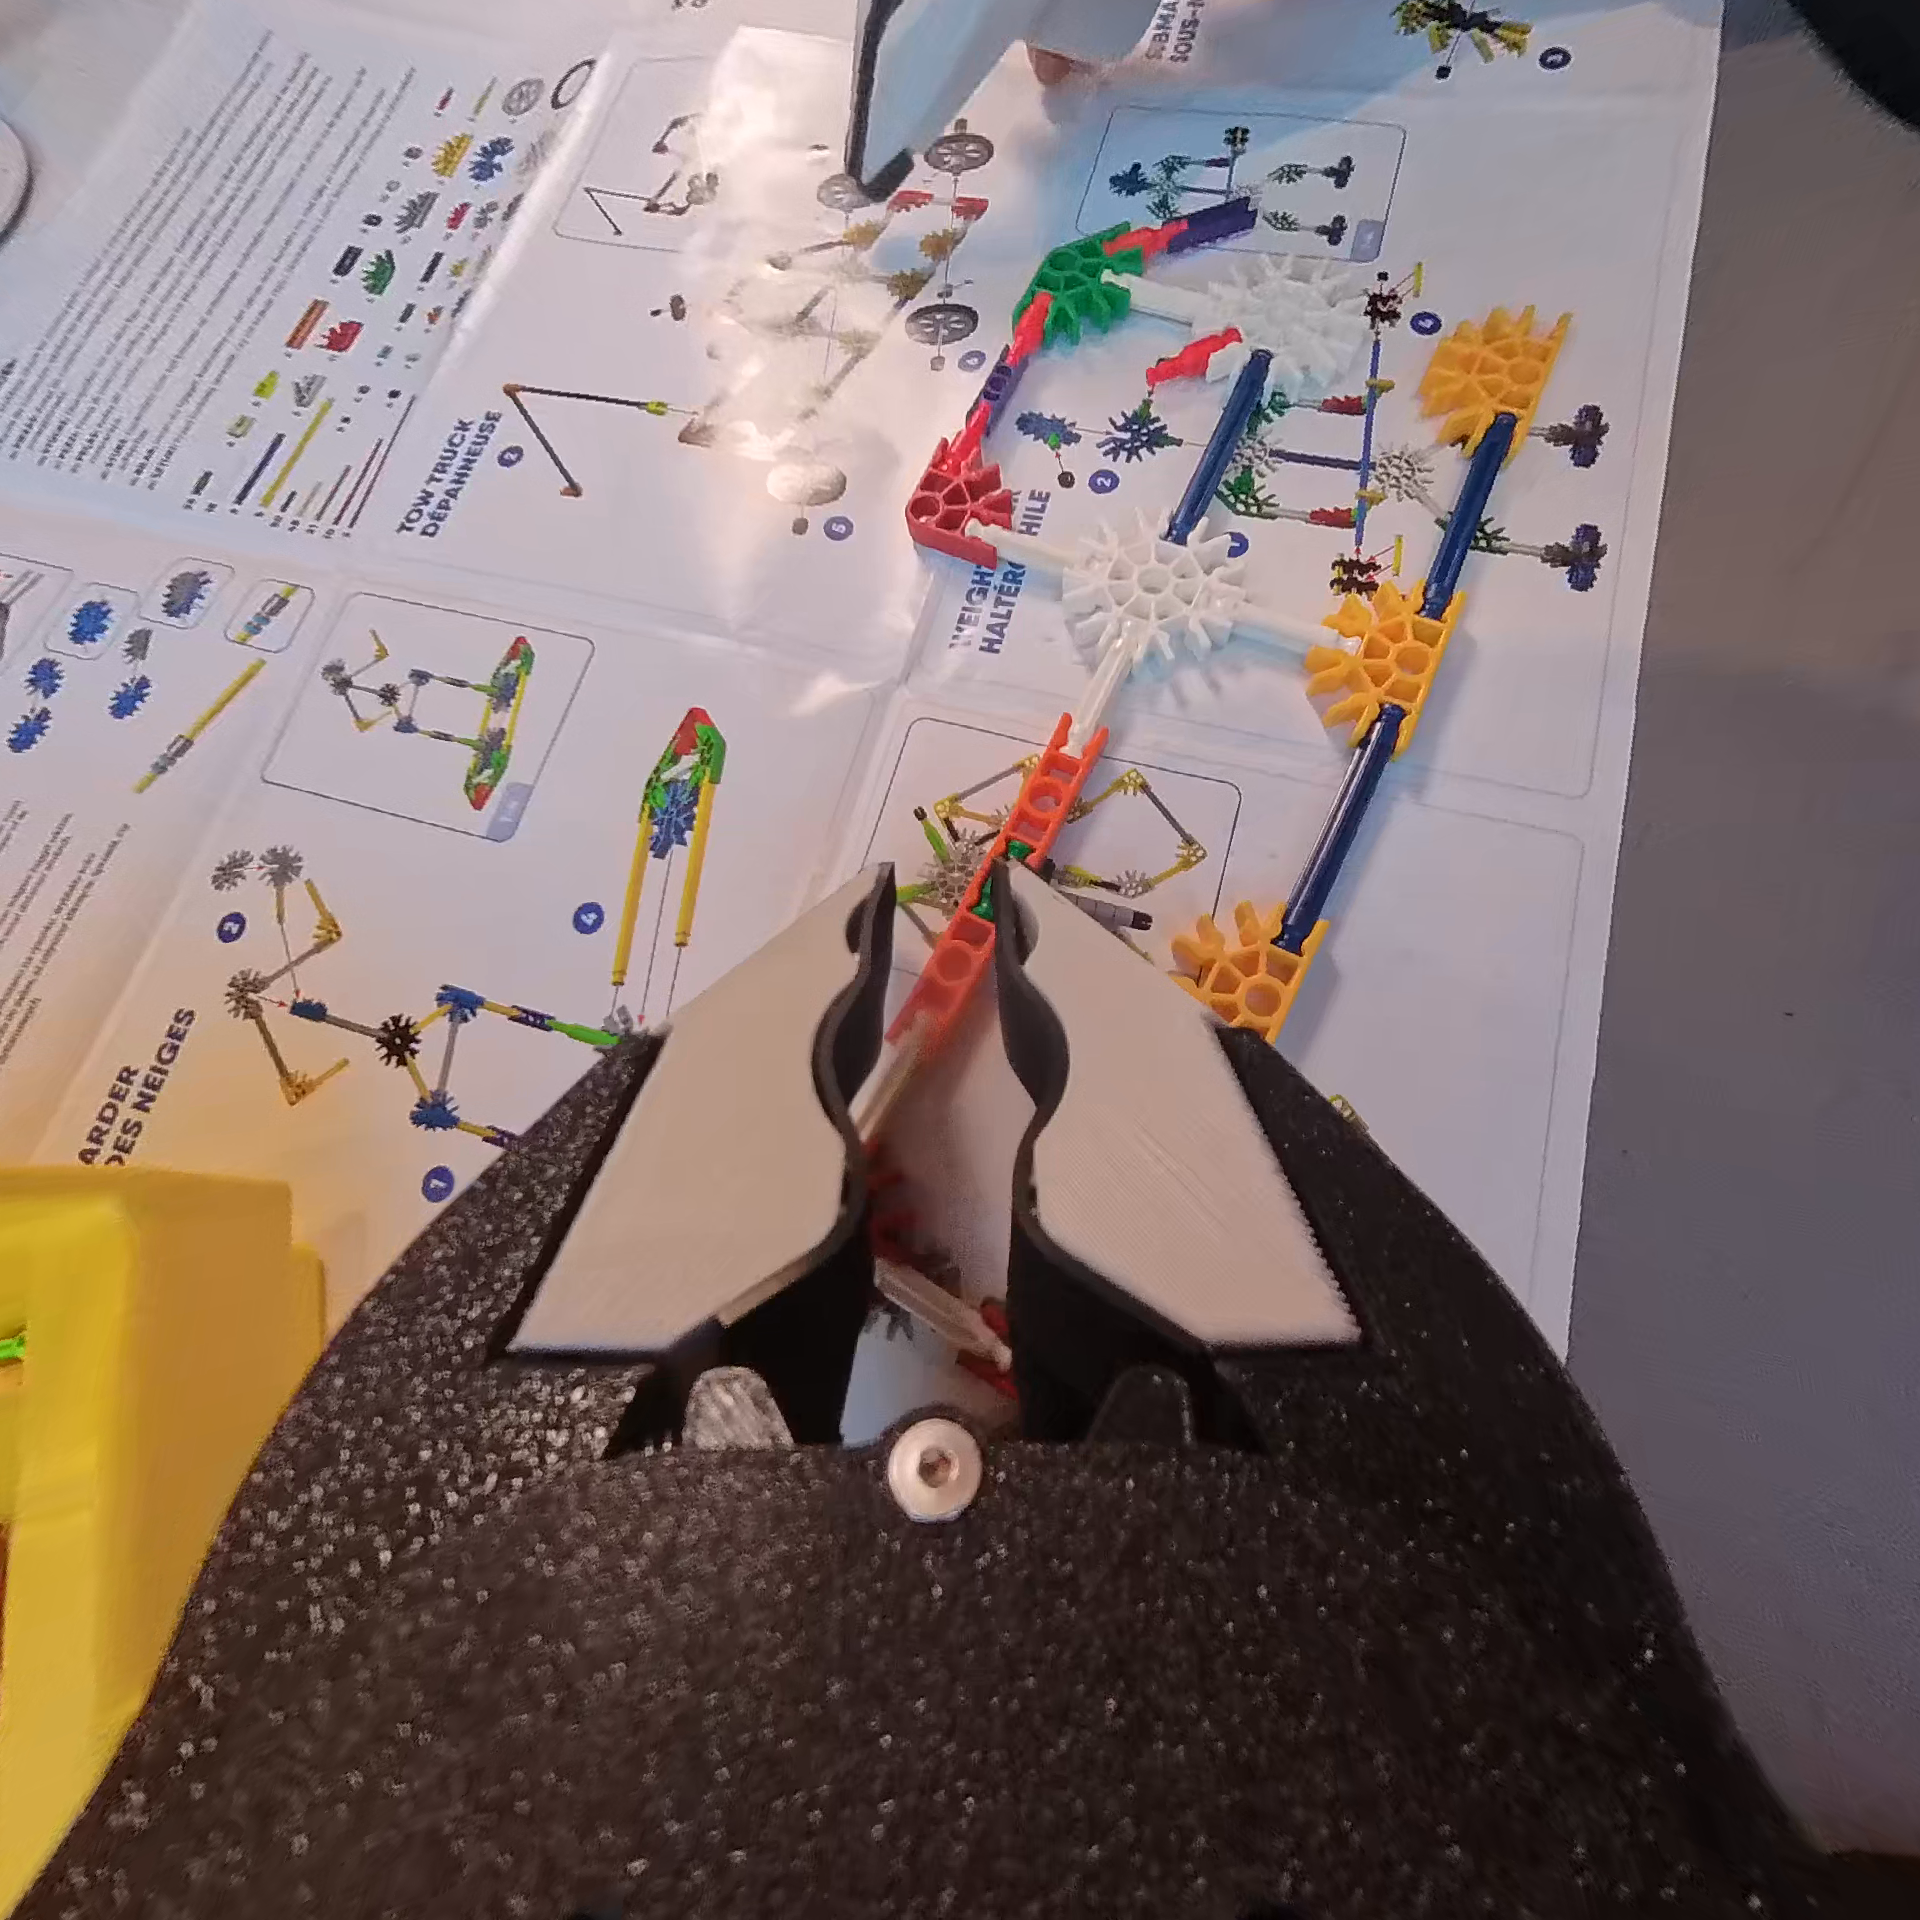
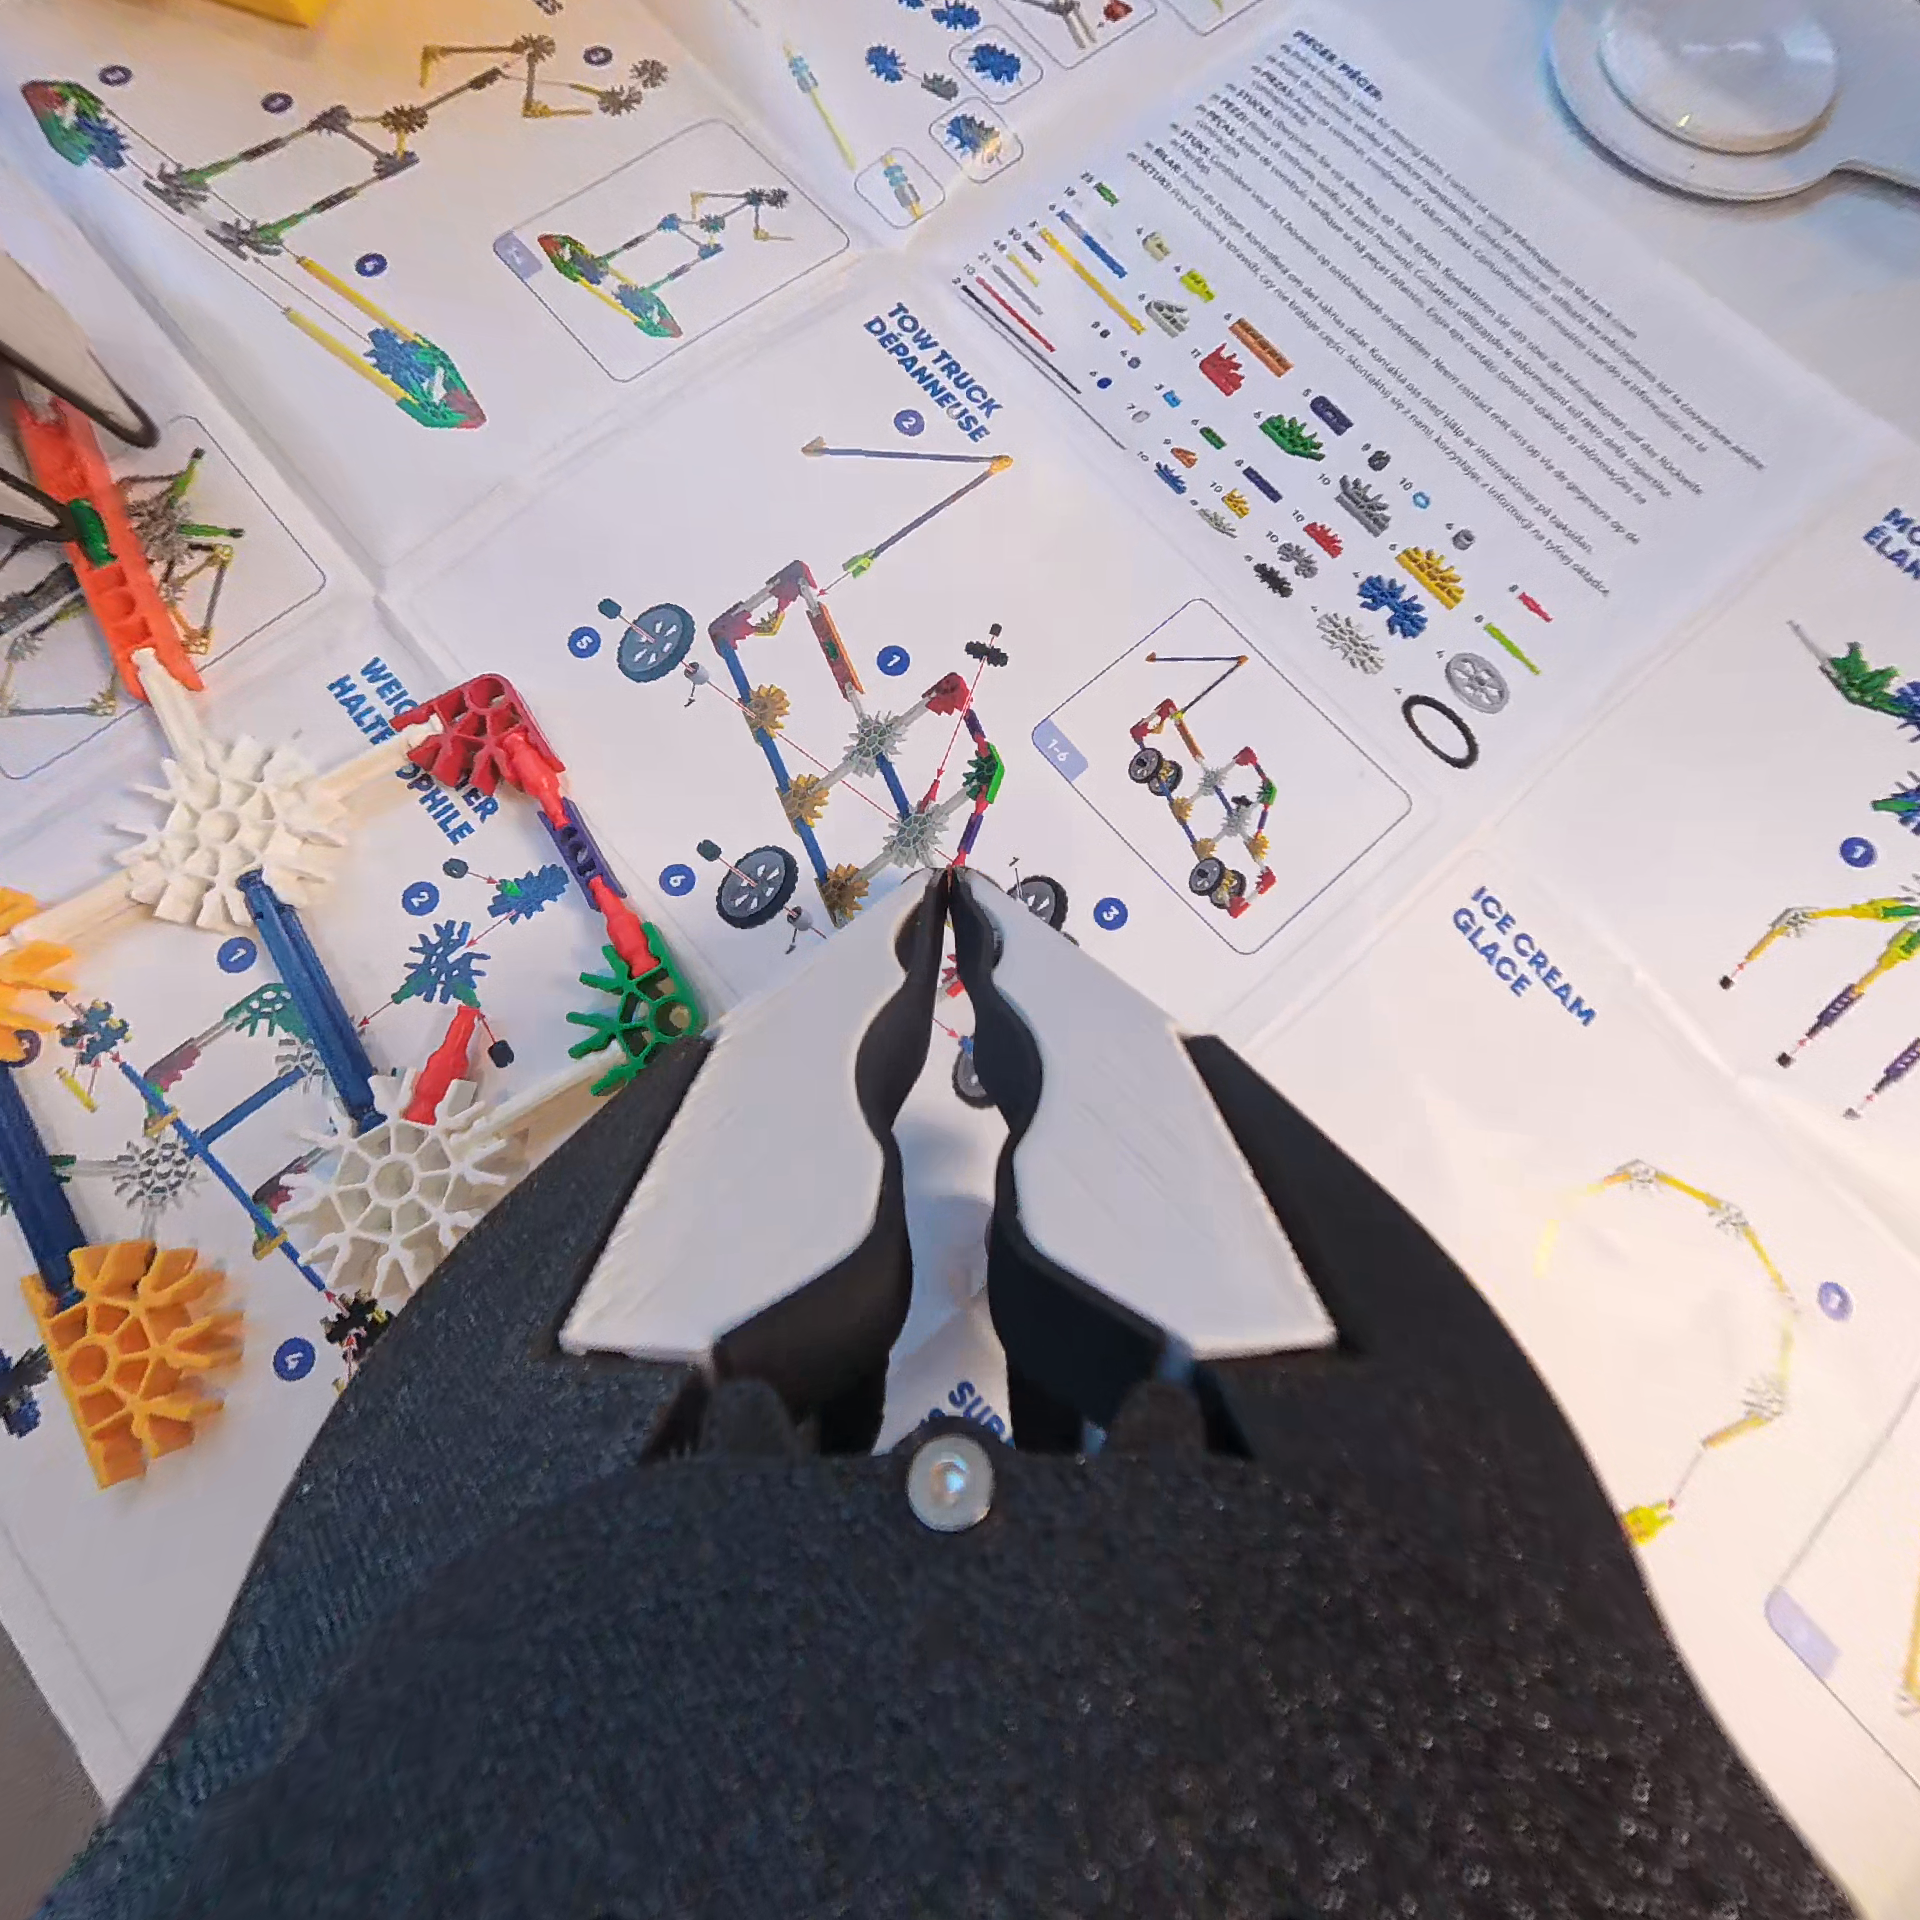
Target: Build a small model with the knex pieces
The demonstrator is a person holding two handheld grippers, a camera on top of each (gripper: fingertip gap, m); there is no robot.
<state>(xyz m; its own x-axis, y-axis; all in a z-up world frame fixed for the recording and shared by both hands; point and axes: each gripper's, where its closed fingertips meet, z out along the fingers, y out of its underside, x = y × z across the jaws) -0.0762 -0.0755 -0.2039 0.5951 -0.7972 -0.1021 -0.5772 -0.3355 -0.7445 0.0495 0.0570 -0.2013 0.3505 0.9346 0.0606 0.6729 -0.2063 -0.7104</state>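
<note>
My left gripper (image 1: 943, 871) straddles the lower part of an orange connector (image 1: 1039, 810) that lies on the instruction sheet (image 1: 623, 520). The right finger (image 1: 1013, 935) touches the connector, but a gap shows between it and the left finger (image 1: 878, 935), so the gripper is open. The connector carries a small green piece (image 1: 992, 883) and joins a white rod (image 1: 1101, 686) to a white snowflake connector (image 1: 1153, 587) of a flat rod-and-connector frame. My right gripper (image 2: 948, 878) is shut with its tips together over the printed sheet (image 2: 1351, 1091), to the right of the frame's green connector (image 2: 634, 1013).
The frame also has yellow connectors (image 1: 1382, 655), blue rods (image 1: 1340, 831), and a red corner connector (image 1: 956, 499). A yellow box (image 1: 135, 1351) stands at the lower left. A white round object (image 2: 1714, 94) lies beyond the sheet. Grey tabletop (image 1: 1766, 935) runs along the sheet's right edge. The gap from one gripper's tips to the other's is roughly 20 cm. To reach the white round object (image 2: 1714, 94) in a straight line is about 30 cm for my right fingers, about 40 cm for my left.
</note>
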